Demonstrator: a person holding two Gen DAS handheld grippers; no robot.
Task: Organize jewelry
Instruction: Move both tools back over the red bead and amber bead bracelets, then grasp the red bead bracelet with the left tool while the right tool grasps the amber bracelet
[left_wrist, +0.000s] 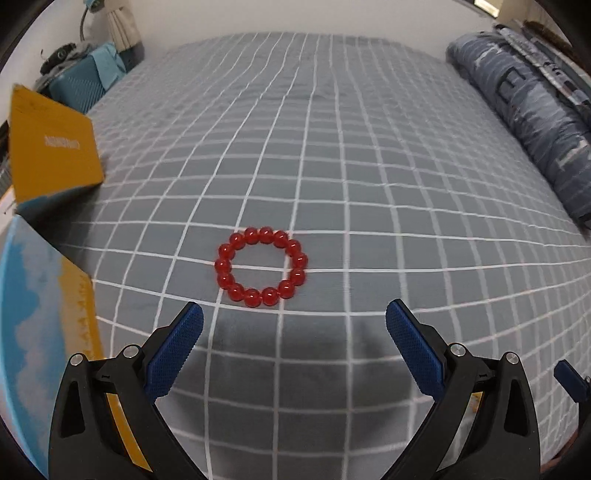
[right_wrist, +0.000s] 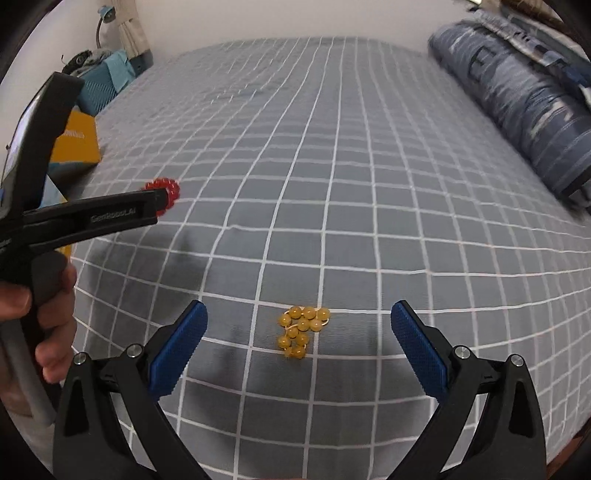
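Observation:
A red bead bracelet (left_wrist: 261, 267) lies flat as a ring on the grey checked bedsheet (left_wrist: 332, 166), just ahead of my open, empty left gripper (left_wrist: 294, 320). A yellow bead bracelet (right_wrist: 303, 331) lies bunched on the sheet between the open fingers of my empty right gripper (right_wrist: 299, 317). In the right wrist view the left gripper's black body (right_wrist: 92, 218) crosses the left side and partly hides the red bracelet (right_wrist: 166, 190). An open yellow and blue box (left_wrist: 51, 158) stands at the left, its lid (left_wrist: 40, 314) nearer me.
A rolled blue patterned quilt (left_wrist: 535, 122) lies along the bed's right side. A teal bag and clutter (left_wrist: 85, 77) sit at the far left corner by the white wall. My hand (right_wrist: 44, 321) holds the left gripper's handle.

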